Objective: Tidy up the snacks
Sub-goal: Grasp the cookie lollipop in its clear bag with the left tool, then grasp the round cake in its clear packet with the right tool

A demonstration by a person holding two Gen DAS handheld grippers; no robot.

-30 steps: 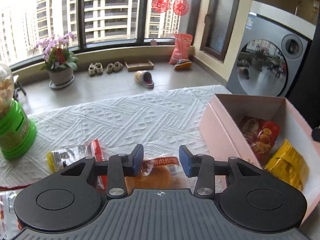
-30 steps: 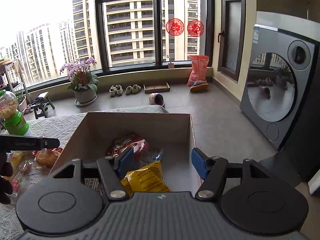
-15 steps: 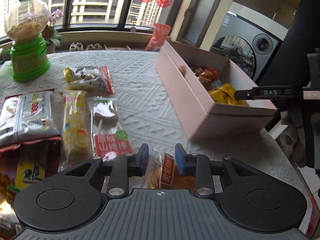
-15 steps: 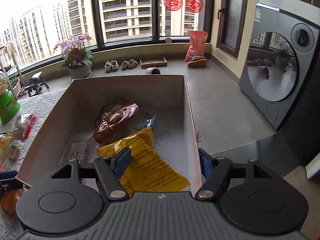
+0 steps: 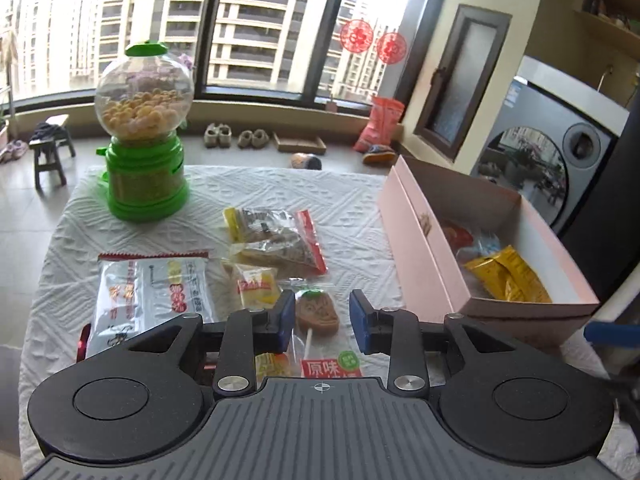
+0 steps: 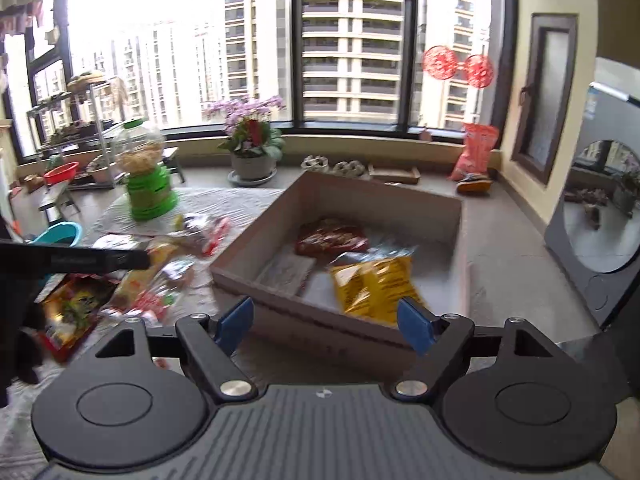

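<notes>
A desk point(image 5: 132, 236) draped in a white embossed cloth is carrying the scene, with a pink cardboard box point(image 5: 420, 248) sitting along its right side and a green candy dispenser point(image 5: 144, 140) standing upright toward the far left. Inside the box, a yellow snack packet point(image 5: 508, 276) is lying near the front wall, with a red packet point(image 6: 332, 236) resting further back. Loose snacks are spreading across the cloth left of the box: a large silver-and-red bag point(image 5: 152, 292) is lying nearest the left edge, a clear packet with yellow and red ends point(image 5: 276, 236) is sitting further back, and a small yellow-wrapped snack point(image 5: 256, 288) is lying between them. The left claw point(image 5: 322, 316) is hovering with its blue pads partly apart above a wrapped lollipop-style treat point(image 5: 316, 312), which is lying flat on the cloth, not gripped. The right claw point(image 6: 326, 326) is hanging before the box's near wall, its jaws opening with nothing between them.
</notes>
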